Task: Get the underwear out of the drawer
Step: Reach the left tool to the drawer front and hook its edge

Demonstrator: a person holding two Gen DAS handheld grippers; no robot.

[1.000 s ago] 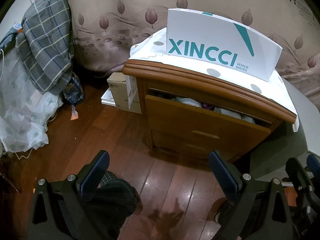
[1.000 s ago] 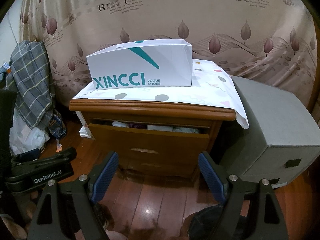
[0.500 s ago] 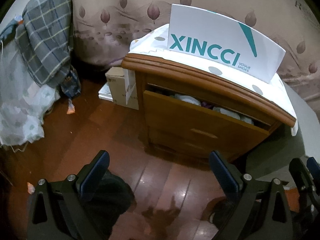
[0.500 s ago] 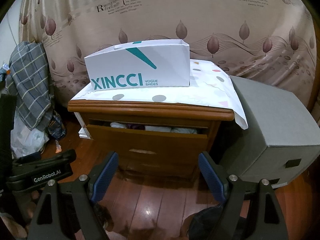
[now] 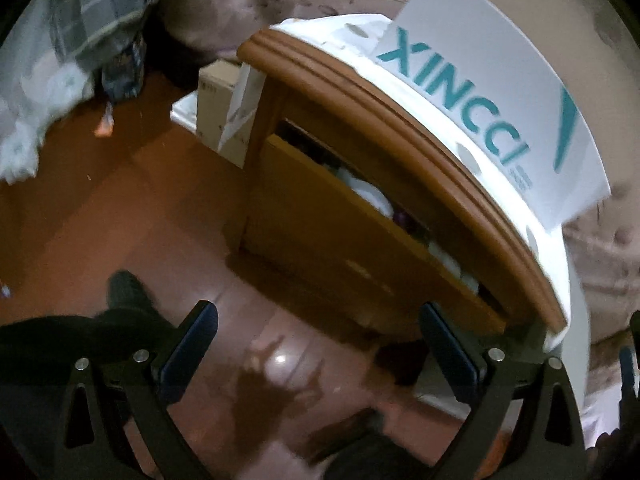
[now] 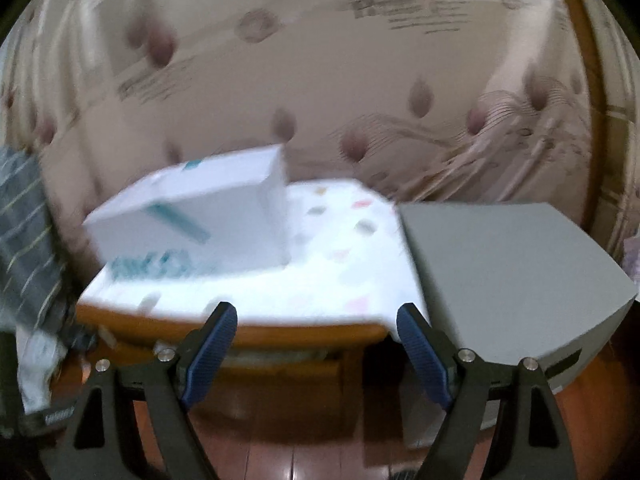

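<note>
A wooden nightstand (image 5: 304,80) has its top drawer (image 5: 352,248) pulled partly out. White and purple underwear (image 5: 372,192) shows in the gap. My left gripper (image 5: 318,332) is open and empty, held low over the floor in front of the drawer. In the right wrist view, blurred by motion, my right gripper (image 6: 316,328) is open and empty near the nightstand's top edge (image 6: 304,330), and a pale strip of underwear (image 6: 280,354) shows just below it.
A white XINCCI shoe box (image 5: 500,92) sits on a dotted white cloth (image 6: 332,264) on the nightstand. A grey box (image 6: 512,280) stands to its right. Cardboard boxes (image 5: 218,92) and a plaid garment (image 5: 96,16) lie left, over dark wooden floor (image 5: 120,208).
Both grippers have moved closer to the nightstand. The right one rose towards the top edge, and the left view tilted. Both stay open.
</note>
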